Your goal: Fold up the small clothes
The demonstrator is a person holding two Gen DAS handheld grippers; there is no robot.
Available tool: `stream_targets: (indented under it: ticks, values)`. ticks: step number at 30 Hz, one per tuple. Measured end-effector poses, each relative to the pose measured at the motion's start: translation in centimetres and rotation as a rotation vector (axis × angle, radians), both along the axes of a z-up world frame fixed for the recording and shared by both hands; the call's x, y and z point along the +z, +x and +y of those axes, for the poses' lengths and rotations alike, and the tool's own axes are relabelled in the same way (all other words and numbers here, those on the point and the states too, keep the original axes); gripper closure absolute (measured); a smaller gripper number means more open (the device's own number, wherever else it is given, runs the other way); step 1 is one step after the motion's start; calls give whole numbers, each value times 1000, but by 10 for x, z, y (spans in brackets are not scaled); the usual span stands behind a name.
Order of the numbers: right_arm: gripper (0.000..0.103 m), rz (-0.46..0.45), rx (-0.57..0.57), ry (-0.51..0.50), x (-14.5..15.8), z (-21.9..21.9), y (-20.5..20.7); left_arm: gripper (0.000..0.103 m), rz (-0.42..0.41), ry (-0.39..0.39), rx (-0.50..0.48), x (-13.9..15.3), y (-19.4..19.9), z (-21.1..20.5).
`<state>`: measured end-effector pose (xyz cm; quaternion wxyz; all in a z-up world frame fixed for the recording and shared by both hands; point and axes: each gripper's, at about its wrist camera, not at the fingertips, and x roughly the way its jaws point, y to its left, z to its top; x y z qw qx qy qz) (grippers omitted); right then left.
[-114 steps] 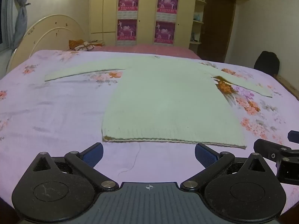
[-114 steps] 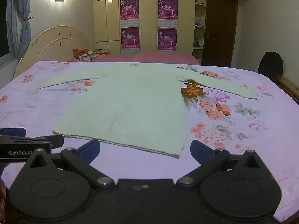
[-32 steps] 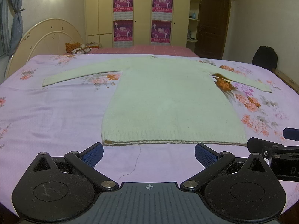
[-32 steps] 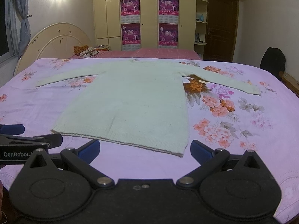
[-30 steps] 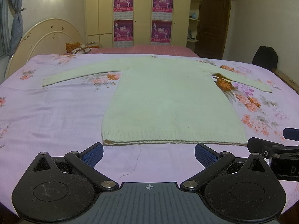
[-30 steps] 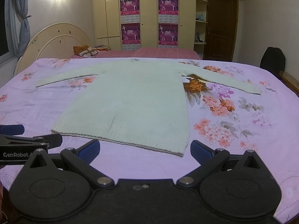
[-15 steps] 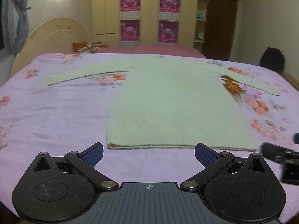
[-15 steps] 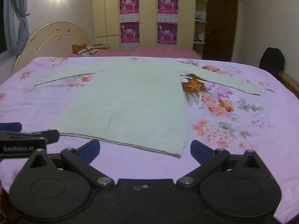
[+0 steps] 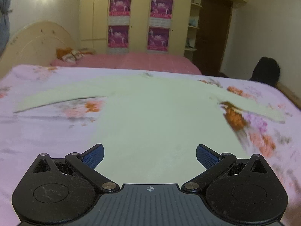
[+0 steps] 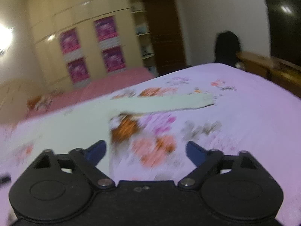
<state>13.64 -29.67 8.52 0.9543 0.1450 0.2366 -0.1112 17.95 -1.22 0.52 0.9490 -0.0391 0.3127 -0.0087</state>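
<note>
Change since earlier: both grippers have moved forward over the bed; the left one, formerly short of the hem, now sits above the sweater's body, and the right one has swung toward the right sleeve, its view tilted and blurred.

Left wrist view
Claw: left gripper (image 9: 150,155) stands wide apart, blue-padded fingers (image 9: 94,155) holding nothing.
Contact: whether the pads touch the knit cannot be told; they frame its lower body.
Task thing: pale green knitted long-sleeved sweater (image 9: 150,116) lies flat, front spread, on the lilac floral bedsheet (image 9: 37,131).
Edges: left side edge runs just beside the left pad; the left sleeve stretches out toward the sheet's left side; the right sleeve angles off right past orange printed flowers.
Open room: bare sheet on either side of the body; a pink bedspread (image 9: 131,60) lies beyond, then a cream wardrobe with magenta posters (image 9: 139,18).

Right wrist view
Claw: right gripper (image 10: 145,153) is also spread wide and grips nothing.
Task thing: the sweater's right sleeve (image 10: 165,102) lies straight across the sheet ahead of the fingers, cuff at the right end; the body's right edge passes beside the left finger.
Open room: flowered sheet fills the gap between the fingers and spreads right of the cuff.
Far edge: a dark wooden door (image 10: 165,30) and a black chair back (image 10: 227,45) stand behind the bed.
</note>
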Motion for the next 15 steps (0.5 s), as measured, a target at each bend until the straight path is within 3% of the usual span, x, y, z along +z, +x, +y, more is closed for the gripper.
stream_targets:
  ticks: [1,3,5,9,15]
  values:
    - [26,-8,-25,33,-2,-18,13,0,-4,-10,8,-1,12,-2]
    - [44,-19,-68,103,-7,-57,40,0,-8,-29,23,-6,35,-8]
    - [52,-28,-104,146,-16,-91,69,0,0,-62,54,-13,60,-14]
    - [59,-23,-156,207,-45,-149,123,0,23,-190,98,-36,101,-20]
    - [65,7,-264,402,-103,-211,174,0,92,-162,126,-58,154,-47]
